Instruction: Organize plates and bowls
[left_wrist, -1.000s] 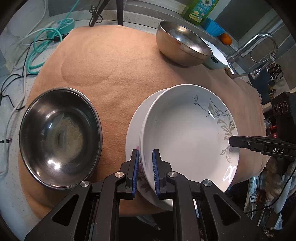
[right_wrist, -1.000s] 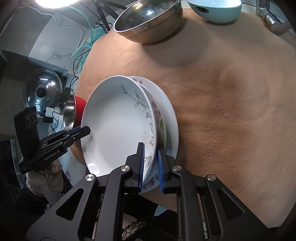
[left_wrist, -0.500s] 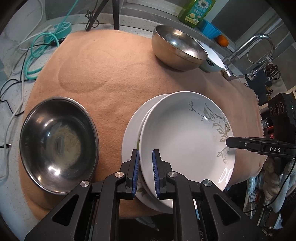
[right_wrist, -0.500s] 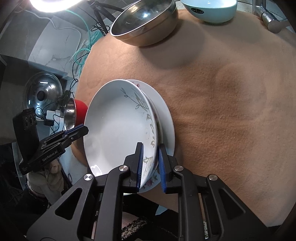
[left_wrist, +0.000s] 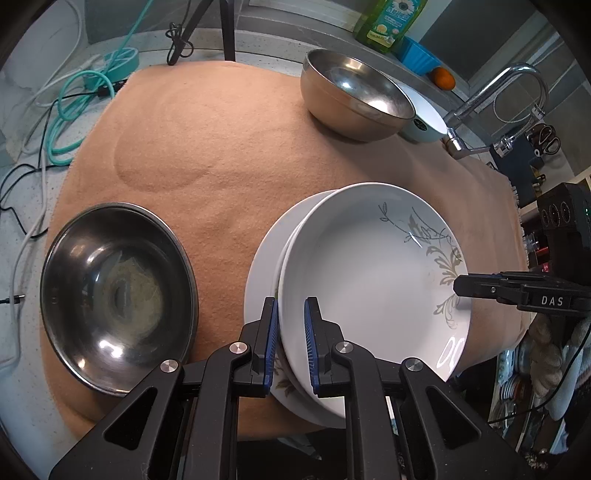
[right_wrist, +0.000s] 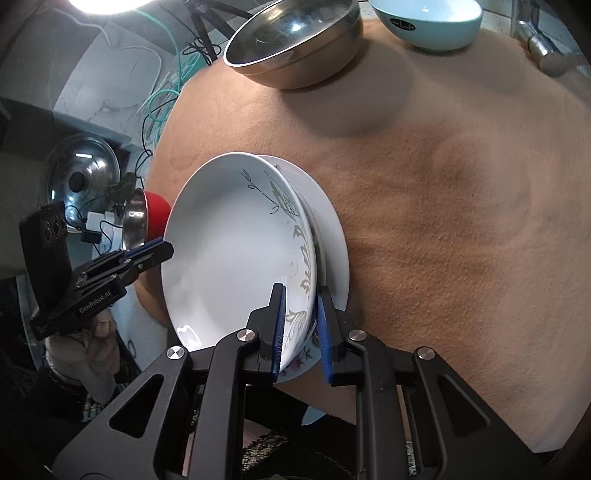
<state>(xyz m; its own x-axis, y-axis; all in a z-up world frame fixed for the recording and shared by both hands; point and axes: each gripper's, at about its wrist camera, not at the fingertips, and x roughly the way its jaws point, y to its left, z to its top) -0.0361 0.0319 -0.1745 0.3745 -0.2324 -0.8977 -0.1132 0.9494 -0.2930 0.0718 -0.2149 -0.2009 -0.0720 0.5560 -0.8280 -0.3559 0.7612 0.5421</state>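
A white deep plate with a grey leaf pattern (left_wrist: 369, 273) sits on a flatter flowered plate (left_wrist: 262, 266) on the tan cloth. My left gripper (left_wrist: 290, 347) is shut on the near rim of the leaf plate. My right gripper (right_wrist: 301, 328) is shut on the opposite rim of the same plate (right_wrist: 236, 251); the flowered plate (right_wrist: 334, 240) lies beneath. The right gripper also shows in the left wrist view (left_wrist: 458, 286), and the left gripper in the right wrist view (right_wrist: 166, 251). The plate is held a little tilted between them.
A dark steel bowl (left_wrist: 114, 299) sits left of the plates. A second steel bowl (left_wrist: 354, 96) and a light blue bowl (right_wrist: 428, 22) stand at the far edge by a tap (left_wrist: 498, 96). Cables (left_wrist: 66, 107) lie at far left. A red-bottomed bowl (right_wrist: 147, 214) shows off the cloth.
Both grippers have kept their hold on the leaf plate. The plate pair has shifted slightly toward the cloth's near edge and looks smaller in both views.
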